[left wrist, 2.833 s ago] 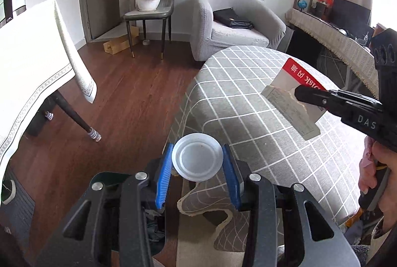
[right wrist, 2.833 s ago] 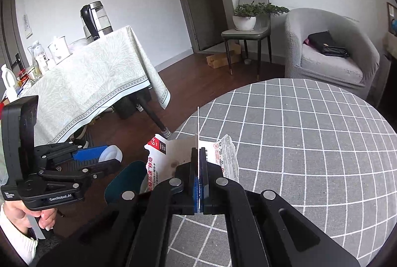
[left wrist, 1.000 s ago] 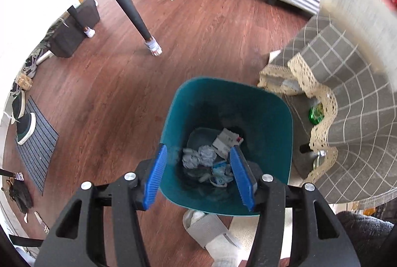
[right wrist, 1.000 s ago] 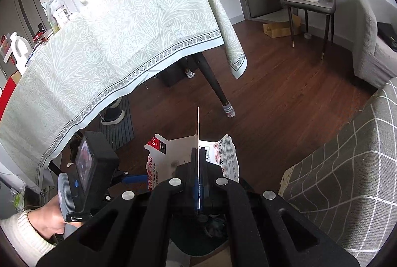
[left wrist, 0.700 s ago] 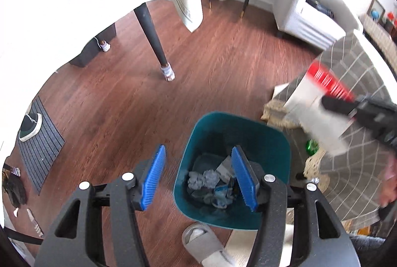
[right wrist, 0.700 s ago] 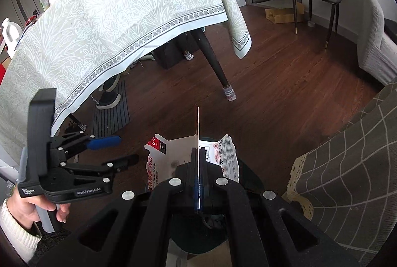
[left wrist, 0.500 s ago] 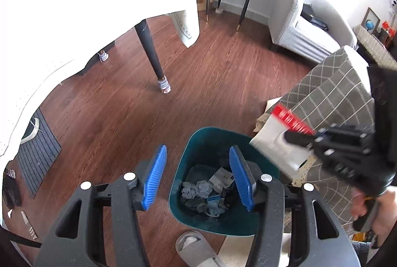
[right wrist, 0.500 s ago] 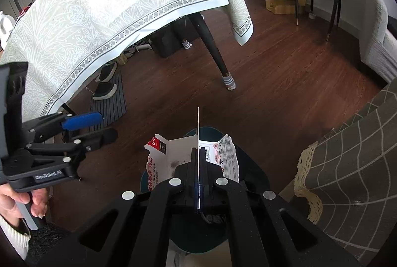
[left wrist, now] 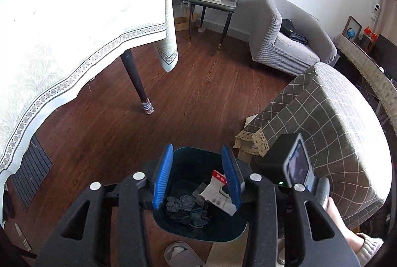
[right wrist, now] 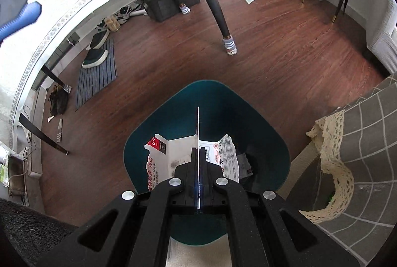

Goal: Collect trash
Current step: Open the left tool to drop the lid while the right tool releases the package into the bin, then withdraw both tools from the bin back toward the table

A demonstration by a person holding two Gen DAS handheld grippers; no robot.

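- The teal trash bin [right wrist: 268, 143] stands on the wooden floor [right wrist: 273, 48], just beside the lace-edged drape of the grey checked worktop [left wrist: 330, 123], which lies at about 3 o'clock from it in the right wrist view.
- Inside the bin [left wrist: 198, 227], the left wrist view shows a heap of crumpled grey scraps [left wrist: 184, 205] on the bottom, with small flat pieces mixed in.
- The right gripper [right wrist: 198, 153] points down into the mouth of the bin; its fingers are pressed together on a torn white card package [right wrist: 173, 158] with a red corner, held on edge.
- In the left wrist view the same package [left wrist: 218, 195] hangs within the bin's opening, above the grey scraps, at about 3 o'clock from the heap.
- The left gripper [left wrist: 197, 180] hovers above the bin with its blue fingers [left wrist: 161, 180] apart and nothing between them; they have just been closing.
- A hand [left wrist: 345, 232] in a pale sleeve grips the right tool's handle at about 4 o'clock in the left wrist view.
- A grey slipper [left wrist: 181, 253] lies on the floor at 6 o'clock, just beside the bin.
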